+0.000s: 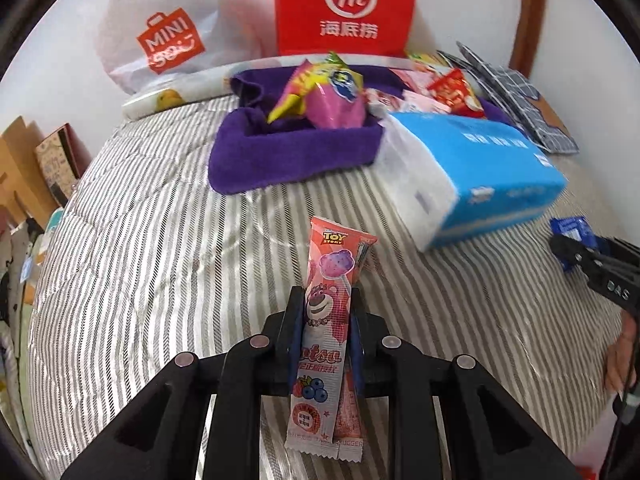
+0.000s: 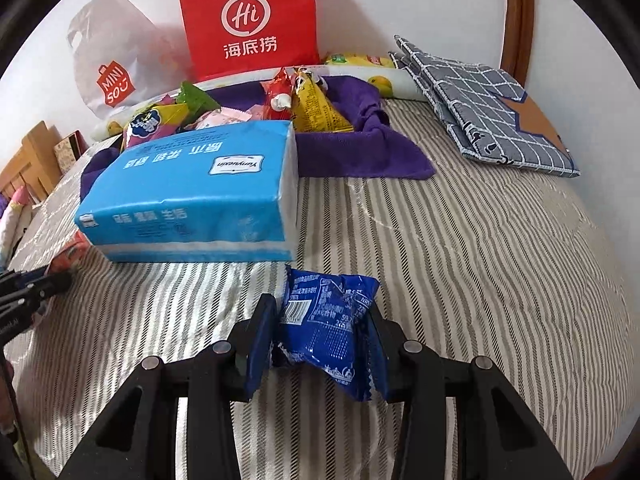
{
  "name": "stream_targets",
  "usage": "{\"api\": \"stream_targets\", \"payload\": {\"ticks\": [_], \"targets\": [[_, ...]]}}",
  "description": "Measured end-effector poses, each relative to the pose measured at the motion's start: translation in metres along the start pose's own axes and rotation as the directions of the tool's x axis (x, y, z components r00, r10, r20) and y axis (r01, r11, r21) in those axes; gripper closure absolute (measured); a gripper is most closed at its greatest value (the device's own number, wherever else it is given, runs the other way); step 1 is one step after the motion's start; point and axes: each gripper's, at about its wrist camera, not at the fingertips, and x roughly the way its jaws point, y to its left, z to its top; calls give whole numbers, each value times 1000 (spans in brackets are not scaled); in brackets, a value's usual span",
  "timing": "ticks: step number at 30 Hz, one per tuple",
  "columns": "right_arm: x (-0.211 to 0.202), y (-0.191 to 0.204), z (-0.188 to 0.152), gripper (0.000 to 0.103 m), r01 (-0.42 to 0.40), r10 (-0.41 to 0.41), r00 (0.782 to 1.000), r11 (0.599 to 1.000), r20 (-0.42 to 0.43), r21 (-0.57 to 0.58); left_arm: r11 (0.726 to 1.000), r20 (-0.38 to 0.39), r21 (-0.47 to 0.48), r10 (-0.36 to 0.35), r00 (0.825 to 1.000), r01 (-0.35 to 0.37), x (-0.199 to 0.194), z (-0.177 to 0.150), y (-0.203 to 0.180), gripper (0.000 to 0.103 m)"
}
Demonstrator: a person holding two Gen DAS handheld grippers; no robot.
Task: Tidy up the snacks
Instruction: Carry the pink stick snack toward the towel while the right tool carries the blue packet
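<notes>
**Two tools, each gripping a snack, over a striped bed**

The left tool is clamped on two pink lollipop packets, held together upright, one behind the other. The right tool grips one crumpled blue packet between its pads. Both hang just above the bed.

One purple cloth tray lies near the head of the bed and holds a heap of snacks: yellow, pink, red and green wrappers, too jumbled to count. One blue tissue pack lies in front of the tray, touching its edge.

Two bags stand against the wall behind: one white bag and one red bag. One grey checked cloth lies folded to the right, apart from the tray.
</notes>
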Motion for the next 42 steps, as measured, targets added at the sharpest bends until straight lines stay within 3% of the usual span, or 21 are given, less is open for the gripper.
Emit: {"api": "stream_targets", "payload": {"ticks": [11,15,20,26,32,35,42], "targets": [[2,-2,0,60,1,-1,1000,1000,15,-5,1000,22,-28,1,1000,0,6,5,3,80],[2,0,0,60,14,-13,1000,1000,14,-17,998,26,-61,-29,999,31,7,6,6,80],[2,-1,0,59,13,-13,1000,1000,11,-9,996,29,-63,-65,997,67,6,6,7,69],[3,-1,1,57,14,-14,1000,1000,10,-5,999,21,-24,-43,999,43,8,7,-3,60],[3,-2,1,56,22,-22,1000,1000,15,-6,995,29,-56,-75,997,77,7,6,4,61],[3,-1,0,56,20,-20,1000,1000,16,-4,995,32,-85,-48,998,50,6,6,7,77],[0,1,-2,65,20,-20,999,1000,32,-14,987,45,-138,-81,996,87,2,3,17,81]]}}
